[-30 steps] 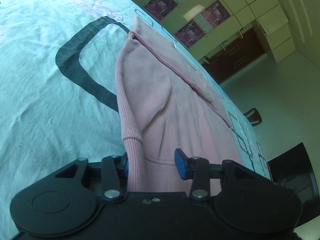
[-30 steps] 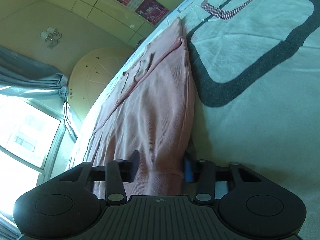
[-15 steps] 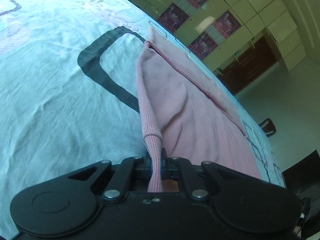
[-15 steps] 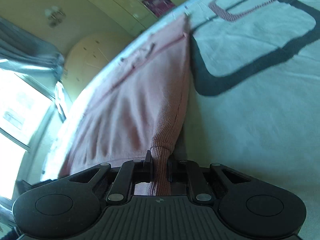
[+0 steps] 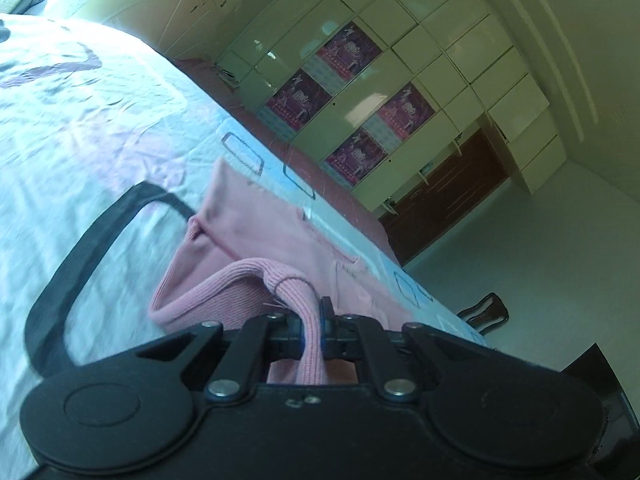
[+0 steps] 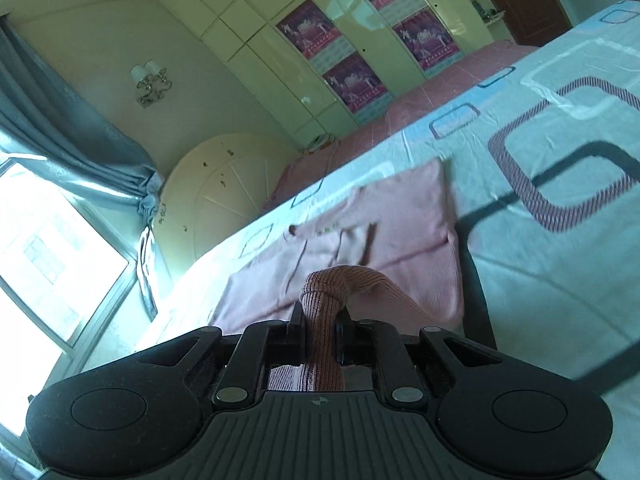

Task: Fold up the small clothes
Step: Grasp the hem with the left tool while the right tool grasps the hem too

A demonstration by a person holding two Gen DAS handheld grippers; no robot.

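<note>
Your left gripper point(image 5: 313, 330) and right gripper point(image 6: 320, 334) both point slightly downward, each clamped on the ribbed hem of the pink knit garment point(image 6: 376, 216) lying on the patterned bedsheet point(image 6: 560, 272)

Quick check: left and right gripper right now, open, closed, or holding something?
Left gripper: closed, pinching the ribbed edge of the pink sweater.
Right gripper: closed on the same pink sweater's ribbed edge.

Poster point(image 5: 347, 53) print too small; bedsheet point(image 5: 60, 128) blurred — motion.
</note>
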